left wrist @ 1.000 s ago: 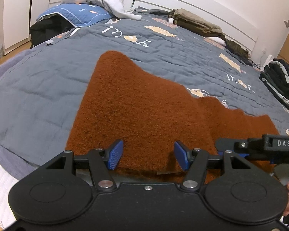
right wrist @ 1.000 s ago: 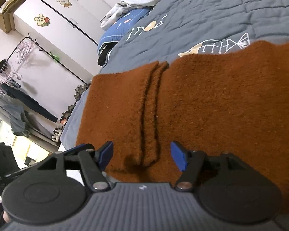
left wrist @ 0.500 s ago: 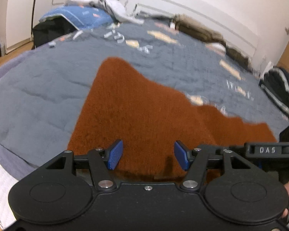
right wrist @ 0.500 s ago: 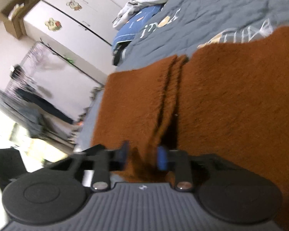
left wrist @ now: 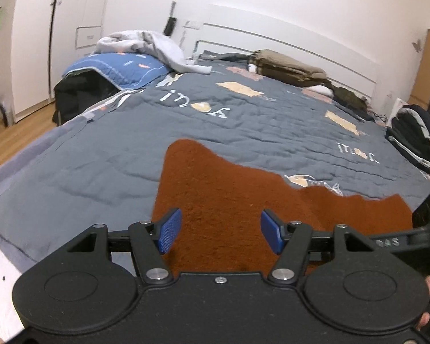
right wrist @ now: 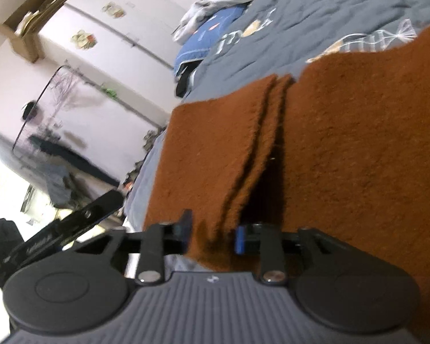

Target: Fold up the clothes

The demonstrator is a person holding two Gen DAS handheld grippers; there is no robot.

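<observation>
My left gripper hovers with its two blue-padded fingers spread wide apart, gripping nothing. Between and beyond them lies a rust-brown fuzzy garment, spread flat on the near part of a grey quilted bedspread with pale printed shapes and lettering. The garment's far edge steps down toward my right.

My right gripper is closed in on a doubled edge of the same brown garment — a fold of fabric stands bunched between the two pads, lifted slightly off the bed, with a dark shadowed gap just beside it. The rest of the garment stretches away to the right across the bedspread.

At the head of the bed sit a blue pillow with a light grey crumpled garment on top, and a stack of folded khaki clothes. Dark clothing is piled at the bed's right edge. White wardrobe doors stand in the blurred background of the right view.
</observation>
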